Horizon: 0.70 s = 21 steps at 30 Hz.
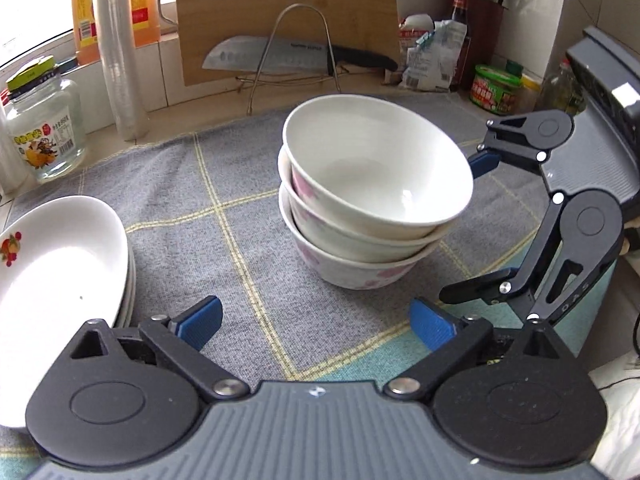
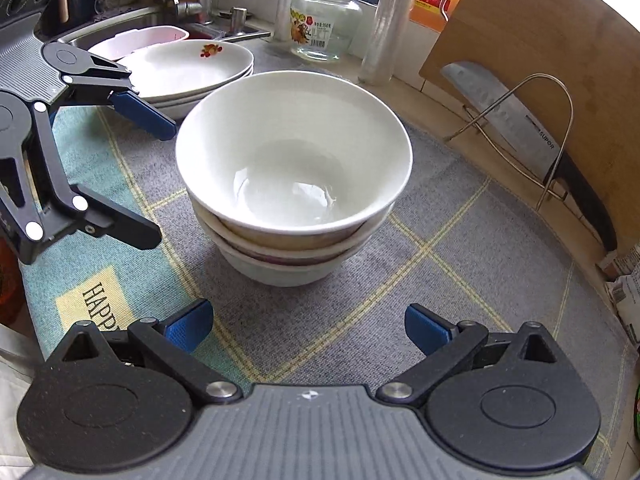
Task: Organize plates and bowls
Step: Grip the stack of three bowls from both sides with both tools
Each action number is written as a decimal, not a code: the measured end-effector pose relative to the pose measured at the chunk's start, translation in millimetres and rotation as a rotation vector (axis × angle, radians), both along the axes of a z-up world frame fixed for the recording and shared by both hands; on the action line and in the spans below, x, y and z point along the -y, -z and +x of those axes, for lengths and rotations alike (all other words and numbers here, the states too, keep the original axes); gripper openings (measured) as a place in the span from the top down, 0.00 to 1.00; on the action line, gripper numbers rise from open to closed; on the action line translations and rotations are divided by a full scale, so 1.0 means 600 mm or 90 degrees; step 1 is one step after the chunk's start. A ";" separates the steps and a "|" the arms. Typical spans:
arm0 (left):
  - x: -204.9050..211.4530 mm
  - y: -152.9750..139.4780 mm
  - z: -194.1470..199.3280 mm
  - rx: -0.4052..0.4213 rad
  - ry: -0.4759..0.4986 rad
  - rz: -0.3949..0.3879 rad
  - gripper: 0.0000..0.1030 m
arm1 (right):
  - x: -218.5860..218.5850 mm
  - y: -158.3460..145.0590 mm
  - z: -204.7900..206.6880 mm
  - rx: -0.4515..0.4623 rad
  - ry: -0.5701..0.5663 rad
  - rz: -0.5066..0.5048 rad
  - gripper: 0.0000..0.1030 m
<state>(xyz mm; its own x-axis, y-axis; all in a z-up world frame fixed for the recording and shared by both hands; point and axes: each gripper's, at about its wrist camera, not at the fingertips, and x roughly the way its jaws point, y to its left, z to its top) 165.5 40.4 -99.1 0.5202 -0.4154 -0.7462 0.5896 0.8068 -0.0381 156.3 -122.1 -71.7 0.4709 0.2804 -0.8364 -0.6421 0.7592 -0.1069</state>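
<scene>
The left tongs, black with blue pads, are wide open with nothing between them. The right tongs look the same: wide open and empty. Both hang over a grey cloth mat with yellow lines on the bench.

The stack of three white china bowls sits in the middle of the mat, just past both tongs. The top bowl leans a little. A pile of white plates with a red fruit picture lies to the left of the bowl stack, near it but not touching.

The bowls and plates look sorted already. If the top bowl needs fixing, I think it is best to nudge its rim slowly so the stack does not tip.

Only the right view shows the steel sink behind the plates. Only the left view shows the dark sauce bottle far behind the bowl stack. Both show the big knife on a wire stand.
</scene>
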 end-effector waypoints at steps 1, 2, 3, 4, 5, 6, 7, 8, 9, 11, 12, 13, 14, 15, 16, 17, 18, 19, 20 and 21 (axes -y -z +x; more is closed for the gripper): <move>0.005 0.007 0.006 0.001 0.006 0.006 0.04 | -0.001 0.005 0.005 -0.004 -0.001 -0.003 0.00; 0.008 0.014 0.012 -0.004 0.008 0.012 0.04 | -0.001 0.009 0.009 -0.006 -0.003 -0.006 0.00; 0.012 0.019 0.018 -0.011 0.011 0.017 0.04 | 0.000 0.013 0.013 -0.011 -0.006 -0.007 0.00; 0.016 0.026 0.024 -0.018 0.014 0.023 0.04 | 0.001 0.018 0.019 -0.018 -0.011 -0.008 0.00; 0.019 0.030 0.028 -0.025 0.011 0.030 0.03 | 0.002 0.022 0.023 -0.023 -0.017 -0.006 0.00; 0.024 0.032 0.028 -0.018 0.010 0.037 0.03 | 0.005 0.026 0.026 -0.028 -0.025 -0.003 0.00; 0.028 0.033 0.030 -0.020 0.014 0.043 0.02 | 0.009 0.027 0.028 -0.032 -0.031 0.007 0.00; 0.032 0.034 0.030 -0.021 0.021 0.051 0.01 | 0.014 0.028 0.032 -0.040 -0.036 0.015 0.00; 0.035 0.035 0.031 -0.016 0.030 0.057 0.01 | 0.017 0.028 0.036 -0.047 -0.041 0.024 0.00; 0.034 0.036 0.034 -0.013 0.034 0.051 0.01 | 0.025 0.034 0.044 -0.065 -0.047 0.046 0.00; 0.035 0.036 0.034 -0.014 0.029 0.051 0.01 | 0.029 0.035 0.046 -0.067 -0.049 0.057 0.00; 0.036 0.036 0.034 -0.013 0.023 0.053 0.00 | 0.029 0.037 0.046 -0.059 -0.062 0.059 0.00; 0.037 0.036 0.034 -0.011 0.017 0.051 0.00 | 0.031 0.038 0.046 -0.055 -0.071 0.064 0.00; 0.036 0.037 0.032 -0.008 0.014 0.049 0.00 | 0.032 0.039 0.046 -0.053 -0.076 0.067 0.00; 0.036 0.037 0.032 -0.006 0.012 0.047 0.00 | 0.031 0.039 0.045 -0.052 -0.079 0.067 0.00; 0.036 0.038 0.033 -0.005 0.010 0.046 0.00 | 0.031 0.040 0.045 -0.052 -0.079 0.067 0.00; 0.037 0.037 0.033 -0.007 0.008 0.047 0.00 | 0.032 0.039 0.046 -0.052 -0.081 0.068 0.00; 0.038 0.037 0.034 -0.008 0.006 0.048 0.00 | 0.031 0.040 0.047 -0.051 -0.082 0.068 0.00; 0.038 0.037 0.034 -0.009 0.004 0.049 0.00 | 0.031 0.040 0.049 -0.050 -0.084 0.069 0.00; 0.039 0.037 0.035 -0.009 0.001 0.049 0.00 | 0.032 0.041 0.049 -0.049 -0.086 0.071 0.00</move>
